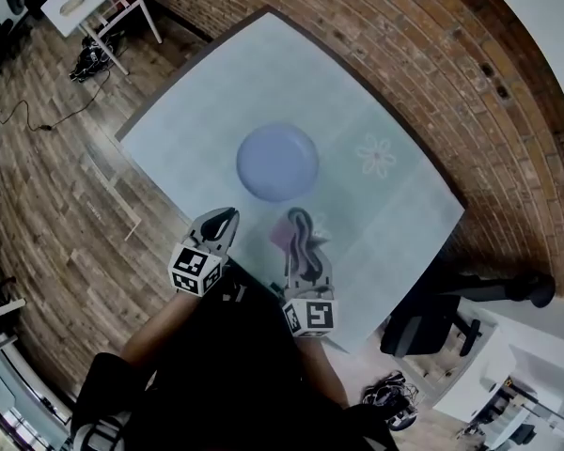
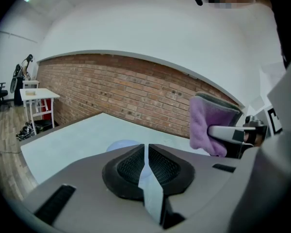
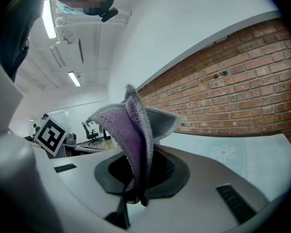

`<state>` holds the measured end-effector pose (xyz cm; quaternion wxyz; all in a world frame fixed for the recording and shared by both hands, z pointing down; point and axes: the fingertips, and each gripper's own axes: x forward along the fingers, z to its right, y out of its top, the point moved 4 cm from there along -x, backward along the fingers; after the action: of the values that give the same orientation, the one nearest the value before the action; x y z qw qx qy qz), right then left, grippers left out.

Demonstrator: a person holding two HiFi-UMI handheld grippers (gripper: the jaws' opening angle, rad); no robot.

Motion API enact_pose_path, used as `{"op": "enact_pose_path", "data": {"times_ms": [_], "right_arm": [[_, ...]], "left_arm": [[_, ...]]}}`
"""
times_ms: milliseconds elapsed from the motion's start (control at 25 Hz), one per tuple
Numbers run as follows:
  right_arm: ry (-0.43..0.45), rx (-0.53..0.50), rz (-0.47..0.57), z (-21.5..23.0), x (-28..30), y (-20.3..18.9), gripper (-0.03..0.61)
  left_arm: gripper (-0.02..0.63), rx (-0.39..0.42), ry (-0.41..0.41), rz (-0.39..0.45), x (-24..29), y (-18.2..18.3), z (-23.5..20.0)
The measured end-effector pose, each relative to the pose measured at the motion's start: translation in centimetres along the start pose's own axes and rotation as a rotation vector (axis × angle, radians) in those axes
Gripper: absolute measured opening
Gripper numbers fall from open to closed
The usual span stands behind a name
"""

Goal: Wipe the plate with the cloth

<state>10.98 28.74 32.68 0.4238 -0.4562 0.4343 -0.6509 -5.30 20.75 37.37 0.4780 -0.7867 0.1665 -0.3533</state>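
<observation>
A pale blue-green table (image 1: 357,111) fills the middle of the room, with a brick wall (image 2: 136,91) running behind it. Near the table's centre sits a round lavender-blue plate (image 1: 277,162), bare on top and touched by neither tool. The person stands at the near edge with both tools held low, just short of the plate. The right gripper (image 1: 301,228) is clamped on a purple cloth (image 3: 133,130), which is pinched at its lower end so that the rest stands up and flops out above the jaws; the cloth hangs in the air beside the plate, not on it. The left gripper (image 1: 221,225) hovers to the left of it, its jaws drawn together with only a sliver between them and nothing held. A faint flower print (image 1: 377,155) marks the table to the right of the plate.
</observation>
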Motion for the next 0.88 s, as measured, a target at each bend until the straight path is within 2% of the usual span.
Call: {"op": "enact_pose_path", "data": {"times_ms": [200, 440, 720, 880], "right_arm": [[-0.001, -0.001, -0.016, 0.4, 1.5, -0.2, 0.060], [-0.025, -0.007, -0.021, 0.5, 5.1, -0.6, 0.060], [-0.060, 0.009, -0.071, 0.9, 10.0, -1.7, 0.060], [-0.088, 0.029, -0.104, 2.2, 12.1, -3.0, 0.060]], "left_arm": [[0.049, -0.080, 0.076, -0.064, 2.5, -1.2, -3.3], [0.051, -0.158, 0.041, -0.136, 7.0, -2.2, -7.3], [0.051, -0.248, 0.040, -0.262, 12.7, -5.6, -11.9], [0.118, -0.297, 0.045, -0.333, 16.1, -8.0, -13.7]]}}
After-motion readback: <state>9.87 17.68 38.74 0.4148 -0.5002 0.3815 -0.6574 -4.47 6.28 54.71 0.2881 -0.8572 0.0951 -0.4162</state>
